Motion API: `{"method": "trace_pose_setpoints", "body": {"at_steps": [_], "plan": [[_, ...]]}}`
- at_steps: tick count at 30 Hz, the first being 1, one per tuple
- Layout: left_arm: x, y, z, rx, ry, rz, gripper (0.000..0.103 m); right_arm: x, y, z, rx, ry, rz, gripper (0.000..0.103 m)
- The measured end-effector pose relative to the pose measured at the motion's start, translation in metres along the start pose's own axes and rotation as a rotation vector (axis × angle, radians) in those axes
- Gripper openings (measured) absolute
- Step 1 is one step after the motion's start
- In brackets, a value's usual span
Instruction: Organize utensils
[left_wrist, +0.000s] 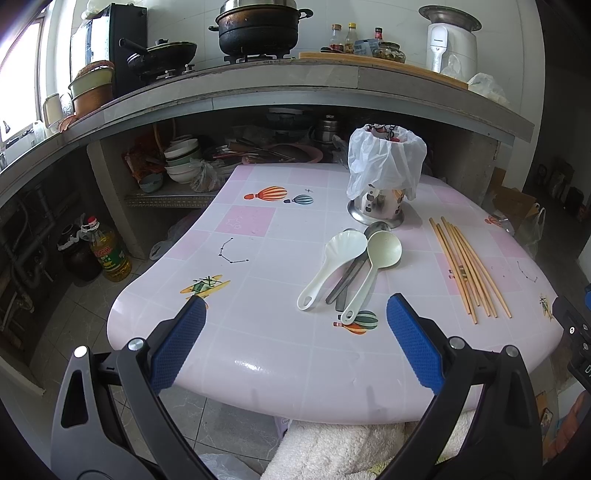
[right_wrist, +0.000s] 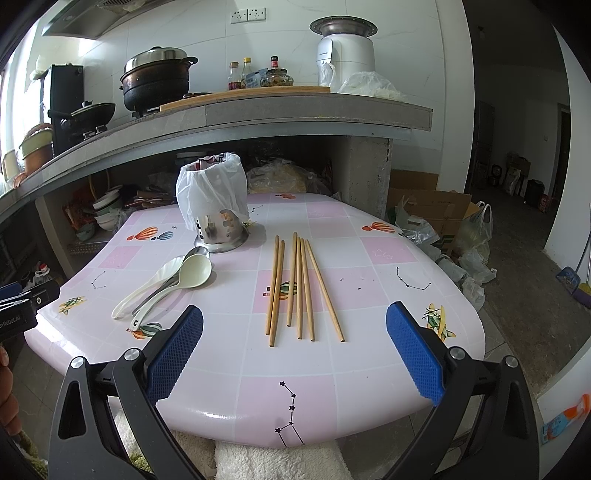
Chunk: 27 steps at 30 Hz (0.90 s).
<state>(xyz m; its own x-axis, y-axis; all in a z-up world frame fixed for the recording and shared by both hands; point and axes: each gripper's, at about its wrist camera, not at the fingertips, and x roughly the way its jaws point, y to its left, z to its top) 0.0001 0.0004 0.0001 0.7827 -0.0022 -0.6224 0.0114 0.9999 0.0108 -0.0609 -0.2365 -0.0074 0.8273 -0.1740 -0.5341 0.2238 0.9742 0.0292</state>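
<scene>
We cannot see inside the metal utensil holder (left_wrist: 376, 206), because a white plastic bag (left_wrist: 386, 162) drapes over its top and most of its wall, and the metal spoon (left_wrist: 351, 273) lies mostly buried under the two pale plastic spoons (left_wrist: 343, 258), with only its bowl tip and part of its handle showing. The left gripper's (right_wrist: 22, 306) body is cut off by the left edge of the right wrist view, its fingers out of sight there. The dishes stacked under the counter (left_wrist: 183, 160) are too dim and crowded for us to count.

Both wrist views near table (left_wrist: 258, 354) edge, facing counter (right_wrist: 295, 107), sharing tabletop
</scene>
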Motion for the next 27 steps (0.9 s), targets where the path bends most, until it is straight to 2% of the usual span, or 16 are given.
{"method": "trace_pose_setpoints", "body": {"at_steps": [27], "plan": [[0.0002,-0.0002,0.0,0.001,0.002,0.0,0.095,0.0015,0.0021,-0.0031,-0.001,0.004,0.001,0.097]]}}
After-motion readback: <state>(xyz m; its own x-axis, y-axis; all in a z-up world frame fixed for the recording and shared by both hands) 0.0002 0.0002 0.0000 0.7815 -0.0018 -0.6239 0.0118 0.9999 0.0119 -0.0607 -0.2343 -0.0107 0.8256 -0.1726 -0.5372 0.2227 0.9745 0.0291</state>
